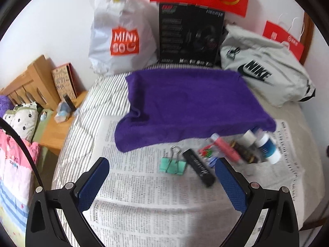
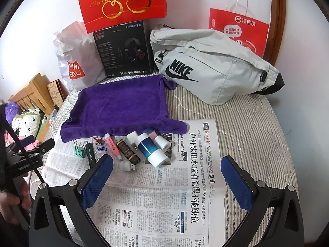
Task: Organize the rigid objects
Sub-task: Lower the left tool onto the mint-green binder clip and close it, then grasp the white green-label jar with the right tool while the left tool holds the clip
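Both jaws spread empty; black stick (image 1: 199, 167) lies at one o'clock of left gripper (image 1: 162, 163), long axis eleven-to-five.

White plastic bag (image 2: 76, 65) — orange patch reads "MINISO". Grey waist bag (image 2: 213, 70) — black "NIKE" with swoosh. Black headset box (image 2: 123, 49) — "HECATE" at top edge, "G2" top left. Red gift bag (image 2: 121, 2) — gold script, illegible. Newspaper (image 2: 185, 185) — Chinese headline 户外饮用水应有管理不能缺位. Red paper bag (image 2: 238, 30) — 海底捞.

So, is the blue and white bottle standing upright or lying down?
Lying down. The blue and white bottle rests on its side on the newspaper, white cap toward the camera.
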`<state>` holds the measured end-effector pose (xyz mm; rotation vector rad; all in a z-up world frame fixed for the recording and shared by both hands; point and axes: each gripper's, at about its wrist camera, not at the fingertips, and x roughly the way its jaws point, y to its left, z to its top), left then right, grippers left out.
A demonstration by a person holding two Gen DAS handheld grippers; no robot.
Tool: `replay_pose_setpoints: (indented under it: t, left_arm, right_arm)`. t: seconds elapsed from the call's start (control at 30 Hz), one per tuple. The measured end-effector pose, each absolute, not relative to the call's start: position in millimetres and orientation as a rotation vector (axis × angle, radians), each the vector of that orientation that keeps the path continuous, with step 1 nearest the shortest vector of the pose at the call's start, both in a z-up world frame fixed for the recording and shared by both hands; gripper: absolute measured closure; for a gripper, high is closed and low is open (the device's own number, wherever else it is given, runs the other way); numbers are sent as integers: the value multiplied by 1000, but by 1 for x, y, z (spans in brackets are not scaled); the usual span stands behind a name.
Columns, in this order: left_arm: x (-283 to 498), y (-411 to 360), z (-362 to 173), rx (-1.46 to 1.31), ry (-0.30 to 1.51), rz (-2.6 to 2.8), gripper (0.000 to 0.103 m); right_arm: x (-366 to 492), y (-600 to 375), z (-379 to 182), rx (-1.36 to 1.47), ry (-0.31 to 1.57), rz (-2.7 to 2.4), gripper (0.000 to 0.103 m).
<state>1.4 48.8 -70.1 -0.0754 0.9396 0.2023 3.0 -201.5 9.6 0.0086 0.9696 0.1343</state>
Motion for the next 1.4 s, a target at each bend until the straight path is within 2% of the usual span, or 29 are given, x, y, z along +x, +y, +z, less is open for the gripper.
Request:
replay_pose_setpoints:
  t: [0.3,0.37,0.4,0.53,0.87,0.97,1.03,1.07,1.13,1.23,1.33,1.4]
  left_arm:
    - [18,56,-128,-19,1028,174,2]
    - [21,59,-139,-14,1035,169,6]
    - [23,60,-142,-16,1037,167,10]
    - [28,63,-154,-39,1046,127,12]
    - [38,59,-165,-4,1029,61,12]
    - [38,62,-164,-12,1014,63,20]
    - [37,62,-162,-13,999,57,32]
    - [36,62,-161,-11,994,55,35]
    - [34,60,-159,-16,979,49,58]
    - [31,57,-158,-12,969,43,64]
    - [28,55,-158,-10,968,35,64]
    - [28,54,-157,-7,970,27,64]
  right_arm:
    - [14,-198,-21,-16,1028,144,0]
    - [18,-197,-31,-23,1042,146,0]
    - [19,-197,-34,-22,1046,147,0]
    - [27,-198,-51,-19,1085,152,0]
    - [40,-191,-73,-81,1134,137,0]
    - [44,-189,-76,-80,1141,139,0]
    - [46,-189,-77,-79,1140,145,0]
    - [48,-188,-78,-79,1131,152,0]
    - [52,-189,-79,-74,1121,162,1]
    - [63,-191,-86,-69,1114,167,4]
    - [72,-194,-91,-73,1111,173,15]
    - [80,-199,-93,-75,1100,168,15]
